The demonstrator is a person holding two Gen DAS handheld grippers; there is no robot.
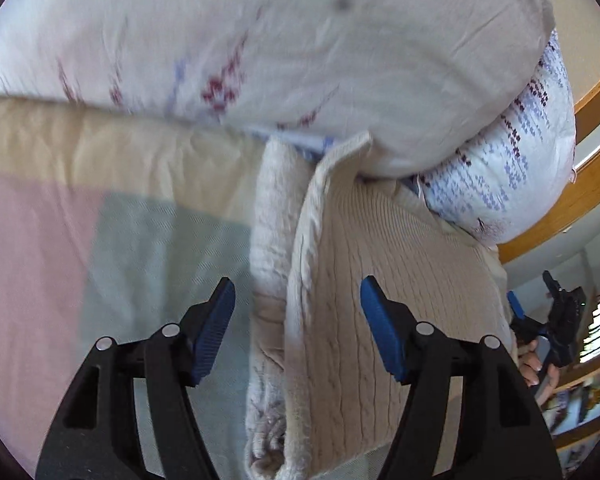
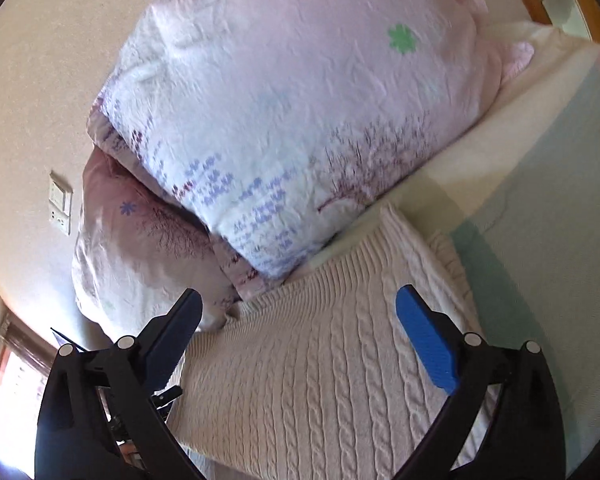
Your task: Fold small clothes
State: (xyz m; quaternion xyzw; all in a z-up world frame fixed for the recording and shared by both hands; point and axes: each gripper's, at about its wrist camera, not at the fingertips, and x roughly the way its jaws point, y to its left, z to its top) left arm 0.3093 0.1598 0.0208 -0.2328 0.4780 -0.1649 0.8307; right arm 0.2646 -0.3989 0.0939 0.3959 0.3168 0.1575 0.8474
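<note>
A cream cable-knit sweater [image 1: 352, 280] lies folded on the bed, its ribbed hem against the pillows. My left gripper [image 1: 298, 300] is open above the sweater's left folded edge, holding nothing. The sweater [image 2: 300, 360] fills the lower middle of the right wrist view. My right gripper [image 2: 300, 312] is open over its ribbed hem, holding nothing. The right gripper also shows at the right edge of the left wrist view [image 1: 540, 320], in a hand beside the sweater.
Two floral pillows [image 2: 292, 100] lean on the wall behind the sweater. The bed sheet [image 1: 140, 240] has pink, green and cream blocks. A wooden bed frame [image 1: 580, 184] runs at the right. A wall switch [image 2: 60, 204] sits at the left.
</note>
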